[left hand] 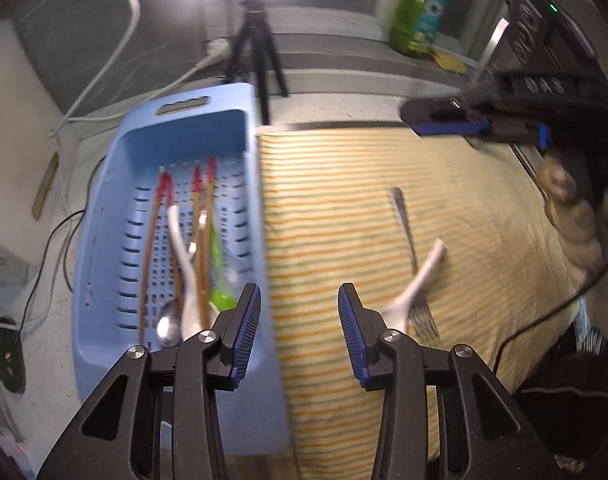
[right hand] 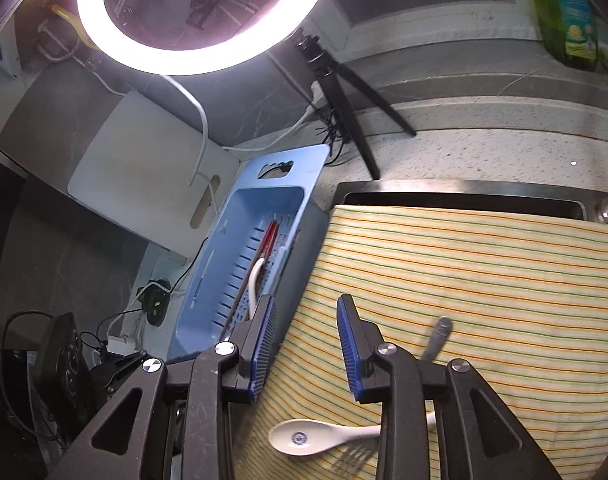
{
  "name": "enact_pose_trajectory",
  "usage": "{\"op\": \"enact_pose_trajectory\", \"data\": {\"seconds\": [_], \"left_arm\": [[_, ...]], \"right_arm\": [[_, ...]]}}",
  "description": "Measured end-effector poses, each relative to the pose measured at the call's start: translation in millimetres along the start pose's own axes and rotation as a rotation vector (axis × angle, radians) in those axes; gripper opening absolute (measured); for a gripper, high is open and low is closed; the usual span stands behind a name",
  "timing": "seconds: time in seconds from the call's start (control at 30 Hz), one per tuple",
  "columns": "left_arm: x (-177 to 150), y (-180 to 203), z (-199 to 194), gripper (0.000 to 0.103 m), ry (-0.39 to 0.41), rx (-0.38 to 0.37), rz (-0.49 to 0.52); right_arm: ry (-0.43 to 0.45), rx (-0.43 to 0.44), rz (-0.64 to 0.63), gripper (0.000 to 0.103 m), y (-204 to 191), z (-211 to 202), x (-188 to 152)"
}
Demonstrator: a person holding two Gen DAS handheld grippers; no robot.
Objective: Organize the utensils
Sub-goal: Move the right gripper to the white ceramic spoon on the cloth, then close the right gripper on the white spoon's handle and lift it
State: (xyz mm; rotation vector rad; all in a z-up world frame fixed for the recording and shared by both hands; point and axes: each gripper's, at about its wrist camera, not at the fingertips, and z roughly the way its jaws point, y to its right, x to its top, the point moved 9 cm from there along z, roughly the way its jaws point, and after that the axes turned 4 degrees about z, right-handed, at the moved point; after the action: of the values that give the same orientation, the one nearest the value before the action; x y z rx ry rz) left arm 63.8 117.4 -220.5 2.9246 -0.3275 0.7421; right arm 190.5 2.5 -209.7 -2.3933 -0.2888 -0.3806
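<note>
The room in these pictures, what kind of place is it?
Most likely a home kitchen counter: a steel sink under a striped cloth, a blue utensil basket, and a cutting board against the wall.

The left gripper [left hand: 299, 322] is a black plastic frame of angled, triangular-cut links, joined by round silver screws. Its two fingers carry ribbed blue pads [left hand: 246, 332] on their inner faces (the ribs run crosswise). The right gripper [right hand: 306, 344] is built the same, black with silver screw heads and blue ribbed pads [right hand: 346, 346], its links lightly scuffed. A thin black cable [left hand: 544, 316] trails below its black body.
</note>
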Motion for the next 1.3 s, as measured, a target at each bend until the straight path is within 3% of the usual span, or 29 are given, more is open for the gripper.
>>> {"op": "enact_pose_trajectory", "data": {"seconds": [0.3,0.63,1.0,1.3], "left_arm": [[-24,50,16,0.045,-0.093,-0.036,0.142],[-39,64,36,0.049,-0.175,-0.054,0.218],[-40,76,60,0.049,-0.235,-0.058,0.289],[-33,78,82,0.049,-0.246,-0.070,0.282]], "right_arm": [[-0.079,-0.004,0.024,0.029,35,-11,-40],[-0.189,0.037,0.221,0.029,75,9,-90],[-0.209,0.053,0.298,0.029,83,28,-100],[-0.207,0.063,0.365,0.029,87,43,-97]]}}
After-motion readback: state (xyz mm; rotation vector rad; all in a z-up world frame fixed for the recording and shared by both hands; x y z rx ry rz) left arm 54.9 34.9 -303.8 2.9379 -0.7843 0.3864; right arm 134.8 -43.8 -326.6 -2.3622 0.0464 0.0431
